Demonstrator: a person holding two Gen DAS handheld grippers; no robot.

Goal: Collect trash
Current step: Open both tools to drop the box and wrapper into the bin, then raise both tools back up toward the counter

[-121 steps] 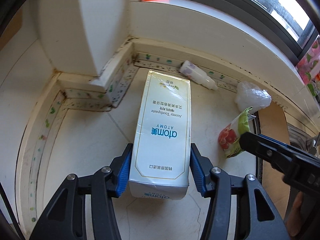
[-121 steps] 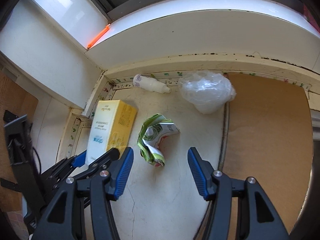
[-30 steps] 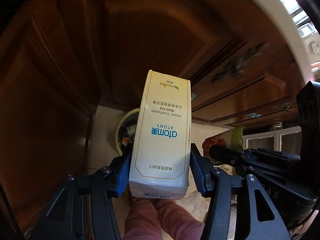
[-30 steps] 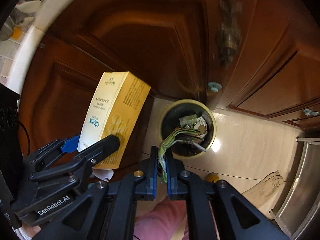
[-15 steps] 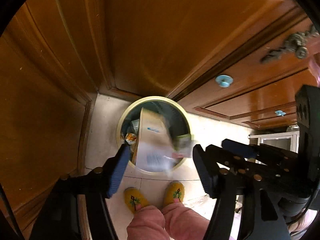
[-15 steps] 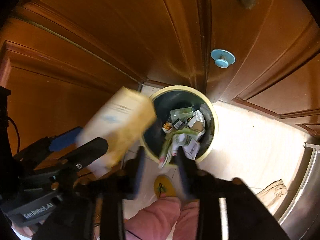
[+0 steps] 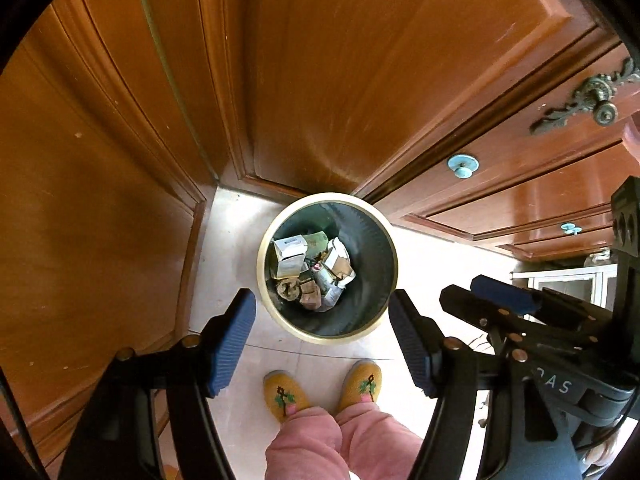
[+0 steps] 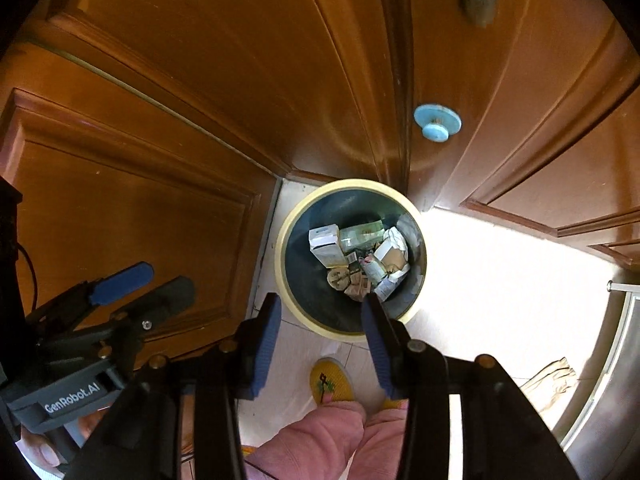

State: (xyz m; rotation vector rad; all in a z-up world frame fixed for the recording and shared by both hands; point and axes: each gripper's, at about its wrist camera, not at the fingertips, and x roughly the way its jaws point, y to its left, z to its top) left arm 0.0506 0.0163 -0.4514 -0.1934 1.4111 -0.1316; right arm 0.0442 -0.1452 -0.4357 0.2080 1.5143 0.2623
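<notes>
A round bin with a cream rim (image 7: 264,280) (image 8: 280,268) stands on the tiled floor in a corner of wooden doors. Inside lie several pieces of trash (image 7: 316,276) (image 8: 360,260), among them a white box (image 7: 290,256) (image 8: 324,246) and a greenish packet (image 8: 360,234). My left gripper (image 7: 321,300) (image 8: 164,280) hangs above the bin, open and with nothing between its blue pads. My right gripper (image 8: 322,304) (image 7: 472,292) hangs beside it over the bin's near rim. Its jaws are opening and nothing is between them.
Brown wooden cupboard doors (image 7: 340,80) rise behind and left of the bin, with blue knobs (image 8: 437,123) and an ornate metal handle (image 7: 592,100). The person's yellow slippers (image 7: 286,396) and pink trouser legs (image 7: 340,440) stand just before the bin. A metal edge (image 8: 616,340) curves at right.
Both grippers have opened and sunk toward the bin. The yellow-white toothpaste box has dropped from the left gripper and the green wrapper from the right one, both into the bin.
</notes>
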